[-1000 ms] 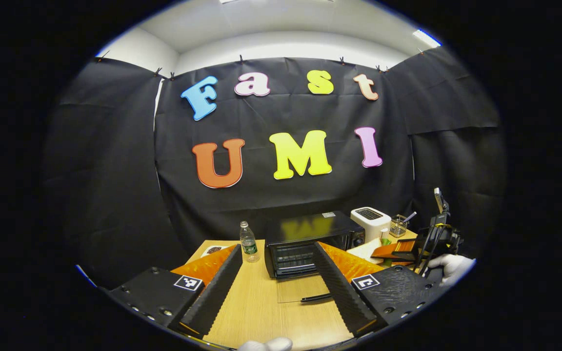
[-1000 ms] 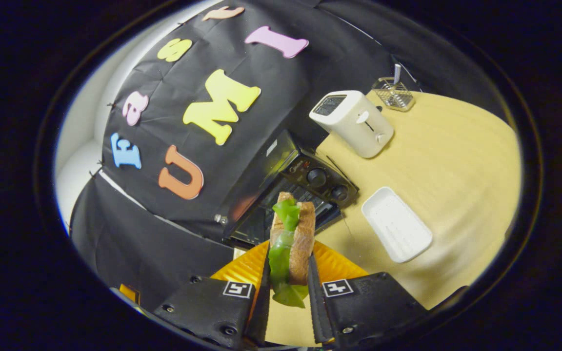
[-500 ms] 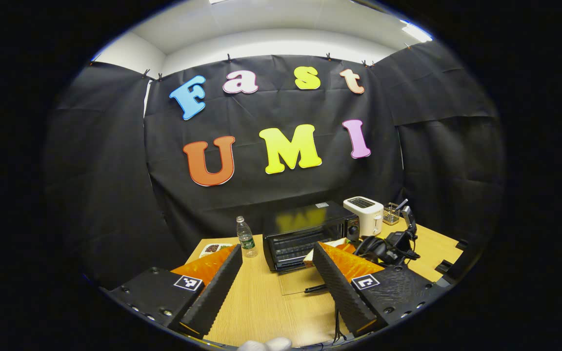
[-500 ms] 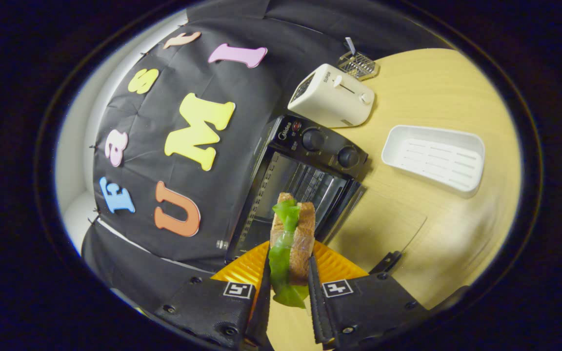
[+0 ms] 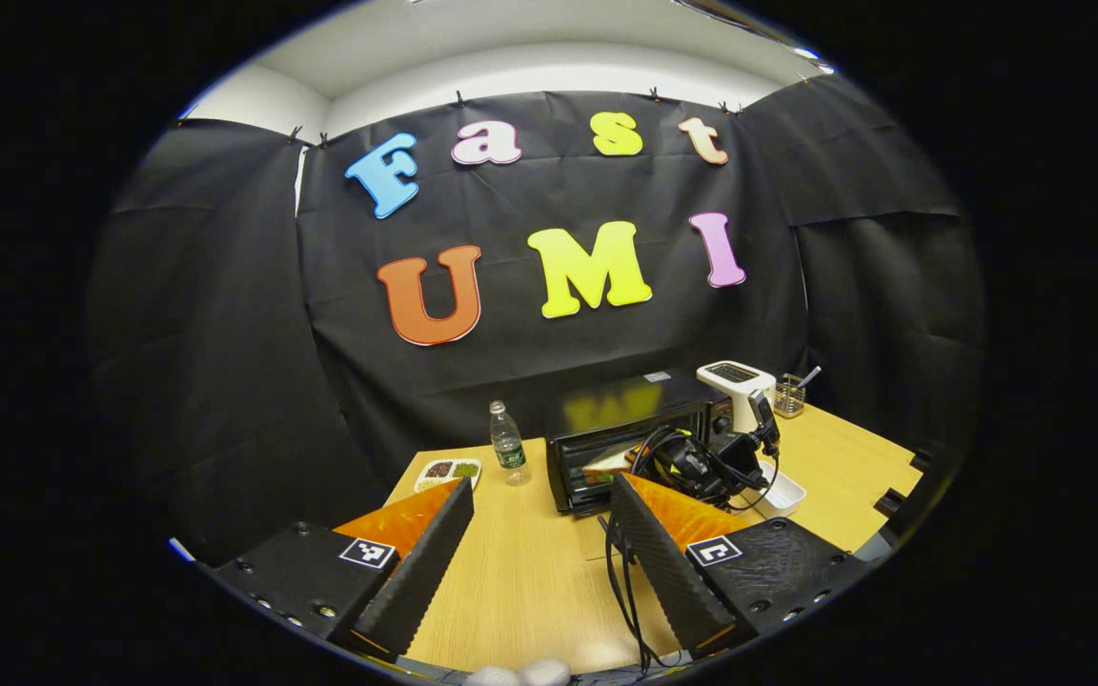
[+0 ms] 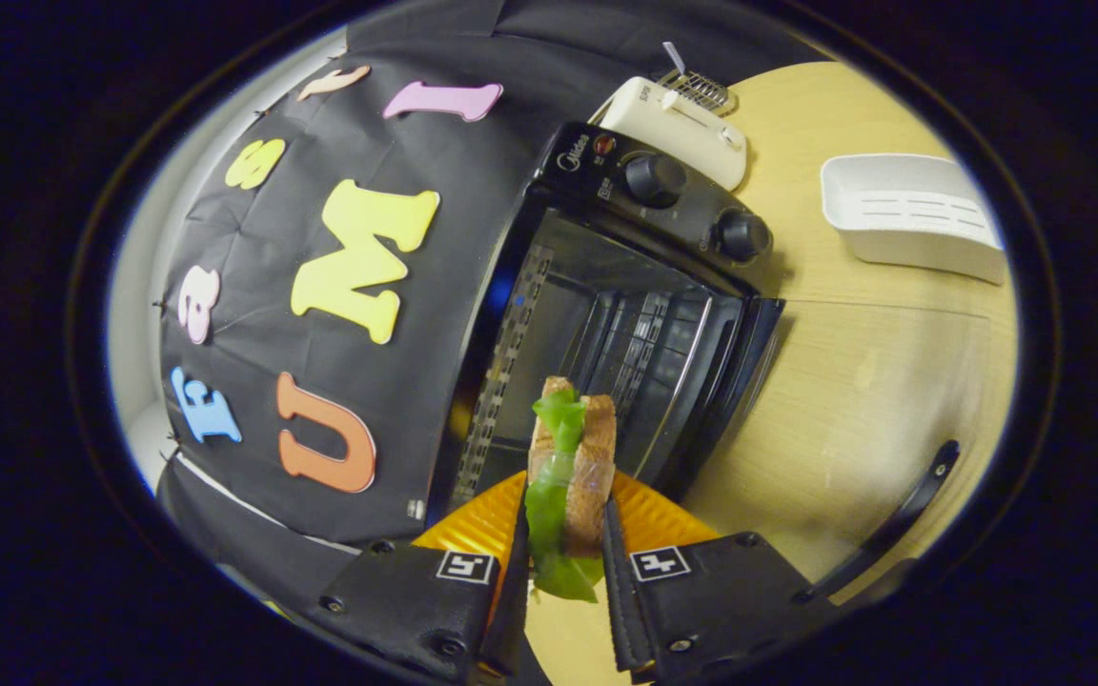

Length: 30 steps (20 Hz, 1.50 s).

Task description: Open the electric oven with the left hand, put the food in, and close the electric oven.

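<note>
Since half a second ago my right hand-held gripper [image 6: 563, 572] has closed in on the electric oven [image 6: 625, 314], whose dark cavity now looms much larger in the right gripper view, with the rack ribs plain to see. In the left gripper view the right hand-held gripper, trailing its cables, now sits right at the oven's mouth [image 5: 606, 467].

The sandwich [image 6: 570, 476] is clamped between my right fingers, held upright on edge with the green lettuce [image 6: 549, 495] hanging out on one side. It hovers just outside the opening, not yet over the rack. The glass door [image 6: 878, 400] lies folded down flat over the table [image 6: 854, 238], its handle [image 6: 892, 534] nearest me.

I judge the sandwich light and soft: the bread would compress if I squeezed harder, and the leaf looks loose enough to slide out. Gripping across the two crusted faces, as I do now, seems right; I would keep pressure modest and release low over the rack.

My left hand-held gripper [image 5: 535, 543] is spread wide with nothing in it, hanging back above the table well short of the oven, ready for the door handle.
</note>
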Available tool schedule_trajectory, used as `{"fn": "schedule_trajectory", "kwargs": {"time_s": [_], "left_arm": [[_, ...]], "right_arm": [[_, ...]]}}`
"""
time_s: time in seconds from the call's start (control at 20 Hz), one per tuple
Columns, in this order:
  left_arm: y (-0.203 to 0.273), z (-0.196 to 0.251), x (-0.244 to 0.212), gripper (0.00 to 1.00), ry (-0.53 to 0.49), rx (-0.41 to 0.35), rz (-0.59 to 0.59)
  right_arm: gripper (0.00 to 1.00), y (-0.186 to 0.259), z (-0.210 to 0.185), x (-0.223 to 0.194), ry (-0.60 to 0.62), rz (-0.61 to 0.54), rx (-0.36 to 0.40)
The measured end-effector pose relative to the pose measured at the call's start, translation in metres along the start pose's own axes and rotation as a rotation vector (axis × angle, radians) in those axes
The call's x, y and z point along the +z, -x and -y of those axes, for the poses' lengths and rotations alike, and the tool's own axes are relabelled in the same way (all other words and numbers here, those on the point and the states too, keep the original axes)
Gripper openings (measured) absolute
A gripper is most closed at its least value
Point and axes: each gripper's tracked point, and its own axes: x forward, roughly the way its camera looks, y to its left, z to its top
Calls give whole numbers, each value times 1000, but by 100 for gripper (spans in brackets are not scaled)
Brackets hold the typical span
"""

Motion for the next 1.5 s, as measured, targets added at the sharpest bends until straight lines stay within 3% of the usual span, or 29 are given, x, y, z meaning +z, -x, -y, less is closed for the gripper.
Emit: {"fn": "schedule_trajectory", "kwargs": {"time_s": [0.3, 0.45, 0.55, 0.6, 0.7, 0.75, 0.85, 0.9, 1.3, 1.35, 1.4, 1.5], "left_arm": [[-16, -8, -6, 95, 25, 32, -26], [-21, -3, -4, 95, 40, 28, -25], [-22, -2, -3, 95, 44, 26, -22], [-22, -1, -4, 95, 48, 30, -24], [-23, 1, -8, 95, 65, 33, -30], [-21, 2, -12, 95, 65, 37, -43], [-21, 4, -11, 95, 63, 40, -43], [-21, 6, -8, 95, 60, 40, -39], [-19, 14, -5, 95, 53, 65, -19], [-19, 15, -6, 95, 57, 68, -22], [-18, 17, -8, 95, 67, 69, -22], [-20, 23, -12, 95, 93, 66, -24]], "right_arm": [[39, -38, 5, 6, -31, 9, -19], [41, -45, 7, 10, 50, 14, -47], [47, -45, 7, 12, 153, 25, -79], [39, -44, 8, 14, 216, 27, -101], [53, -41, 14, 19, 293, 8, -134], [72, -41, 17, 23, 325, 12, -149], [90, -34, 26, 35, 482, 24, -192], [99, -29, 24, 38, 513, 21, -180], [100, 48, 33, 61, 571, -93, -170], [89, 65, 32, 75, 600, -88, -171], [100, 83, 30, 91, 643, -75, -172], [100, 121, 24, 128, 727, -35, -168]]}}
